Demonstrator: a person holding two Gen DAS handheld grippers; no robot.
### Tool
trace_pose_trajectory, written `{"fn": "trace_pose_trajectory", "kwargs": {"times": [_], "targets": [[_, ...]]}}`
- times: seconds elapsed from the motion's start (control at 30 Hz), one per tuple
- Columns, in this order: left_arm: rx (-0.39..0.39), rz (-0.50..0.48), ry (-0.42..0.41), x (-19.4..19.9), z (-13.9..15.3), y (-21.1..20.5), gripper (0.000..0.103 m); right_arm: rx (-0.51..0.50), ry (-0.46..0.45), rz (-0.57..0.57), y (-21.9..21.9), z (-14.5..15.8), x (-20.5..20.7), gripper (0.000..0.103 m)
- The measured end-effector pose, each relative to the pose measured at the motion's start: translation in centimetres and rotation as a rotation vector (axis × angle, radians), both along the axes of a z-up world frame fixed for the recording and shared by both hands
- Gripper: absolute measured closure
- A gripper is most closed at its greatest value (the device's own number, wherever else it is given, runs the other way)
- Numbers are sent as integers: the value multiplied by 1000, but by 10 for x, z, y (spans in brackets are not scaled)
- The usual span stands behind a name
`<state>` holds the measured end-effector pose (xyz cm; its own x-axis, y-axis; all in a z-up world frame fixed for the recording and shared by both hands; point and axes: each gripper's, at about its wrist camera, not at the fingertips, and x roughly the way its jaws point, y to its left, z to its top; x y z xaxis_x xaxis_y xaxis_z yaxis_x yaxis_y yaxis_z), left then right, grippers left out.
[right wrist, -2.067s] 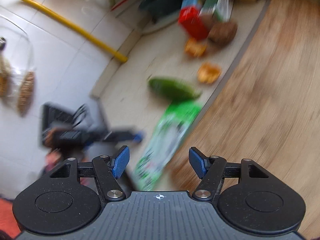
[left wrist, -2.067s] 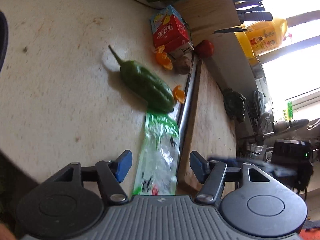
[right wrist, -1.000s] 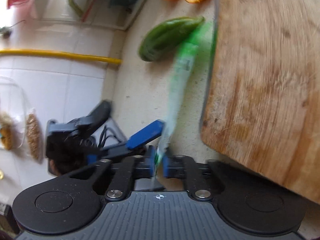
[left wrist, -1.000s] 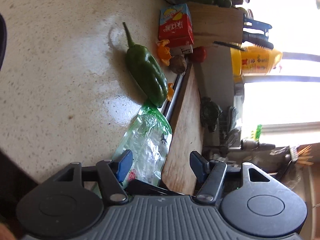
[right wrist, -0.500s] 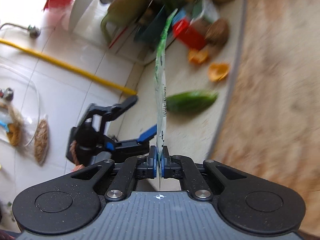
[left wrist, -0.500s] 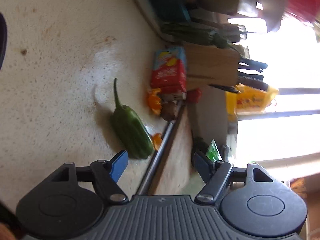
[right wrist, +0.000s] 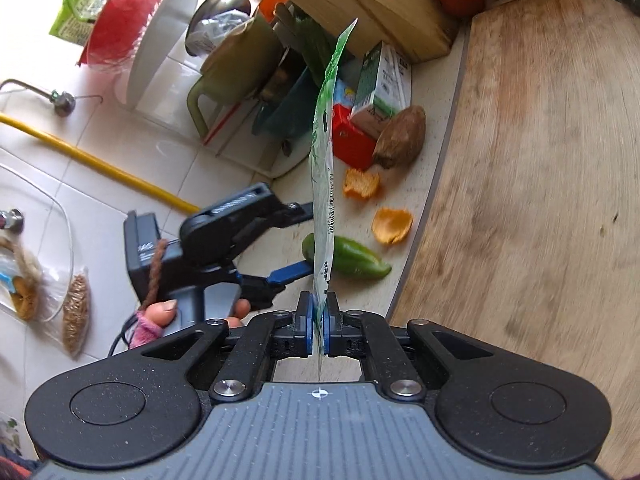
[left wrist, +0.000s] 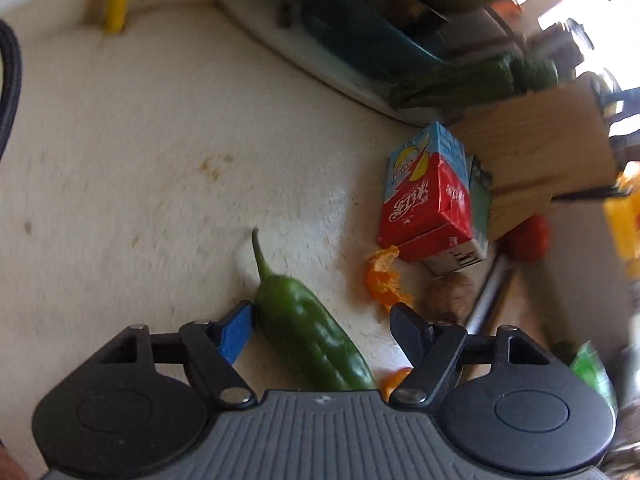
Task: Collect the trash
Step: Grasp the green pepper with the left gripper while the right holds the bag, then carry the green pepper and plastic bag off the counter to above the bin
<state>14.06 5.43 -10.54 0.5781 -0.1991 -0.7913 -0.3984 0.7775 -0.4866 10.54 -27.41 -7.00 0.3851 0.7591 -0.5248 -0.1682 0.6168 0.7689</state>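
Your right gripper (right wrist: 319, 316) has lifted the wrapper (right wrist: 324, 184) off the counter (left wrist: 140, 152); it now stands edge-on, pinched between the closed pads. That piece is collected. Your left gripper (left wrist: 322, 322) has swung over the pepper (left wrist: 308, 332), jaws wide and empty. The peels (right wrist: 392, 224) and carton (left wrist: 428, 204) still wait.

White tiled wall (right wrist: 100, 184) behind a speckled countertop (left wrist: 140, 160), lit by bright daylight.

Pepper (left wrist: 308, 344) betw. left gripper's (left wrist: 322, 326) fingers; peels (right wrist: 392, 224), carton (left wrist: 430, 204) beyond, by cutting board (right wrist: 540, 160).
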Motion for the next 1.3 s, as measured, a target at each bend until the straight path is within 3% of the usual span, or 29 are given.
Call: {"fn": "trace_pose_trajectory", "kwargs": {"times": [0.2,0.3,0.43,0.63,0.83,1.3], "targets": [[131,-172,72,18,4,-29,37,-22,-24,-8,-22,-3,16,95],[193,-166,73,19,3,-43,37,-8,-29,-6,-26,-6,23,95],[161,-152,72,20,4,-47,60,-15,-40,-13,-33,-7,25,95],[120,-166,66,12,5,-42,67,-21,-73,-20,-31,2,25,95],[180,-175,-20,-14,16,-32,67,-60,-98,2,-15,13,18,95],[208,-116,-119,-88,30,21,67,-146,-119,141,66,25,-6,95]]}}
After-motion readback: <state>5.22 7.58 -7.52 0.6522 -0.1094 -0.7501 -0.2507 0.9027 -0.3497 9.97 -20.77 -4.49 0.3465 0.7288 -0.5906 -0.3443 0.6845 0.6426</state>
